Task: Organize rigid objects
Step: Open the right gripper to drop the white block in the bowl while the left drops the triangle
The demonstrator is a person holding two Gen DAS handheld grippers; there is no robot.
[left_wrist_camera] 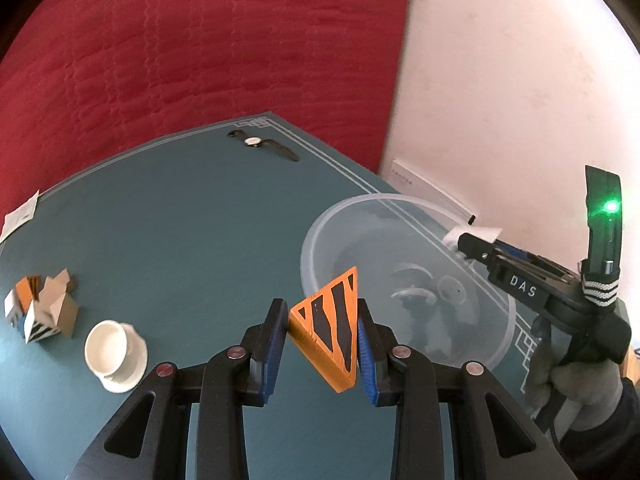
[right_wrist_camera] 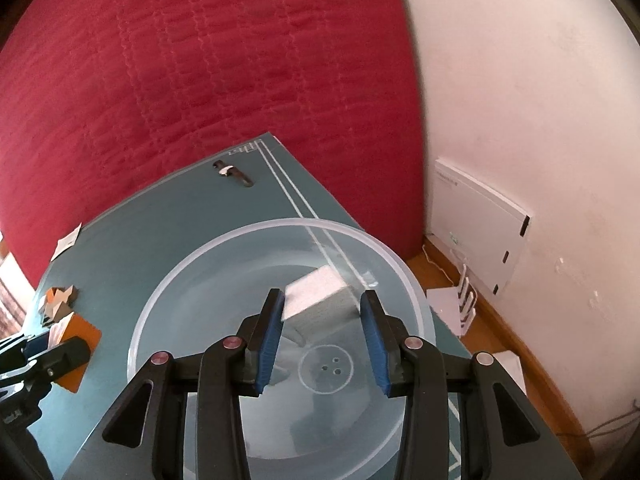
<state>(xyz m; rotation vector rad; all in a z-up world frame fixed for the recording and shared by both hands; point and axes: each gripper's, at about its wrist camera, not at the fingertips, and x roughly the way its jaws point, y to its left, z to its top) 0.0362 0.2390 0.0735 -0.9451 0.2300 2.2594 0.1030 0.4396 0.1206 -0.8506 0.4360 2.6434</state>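
Though blurred, a pale block hangs between the right tool's parted jaws.

One translucent round plastic basin stood on the teal surface, with one white block over it. One orange wedge with black stripes showed, one white ceramic cup, and one dark-strapped wristwatch. A heap of small cardboard and striped pieces lay too jumbled to count. Two claws appeared, the left claw and the right claw.
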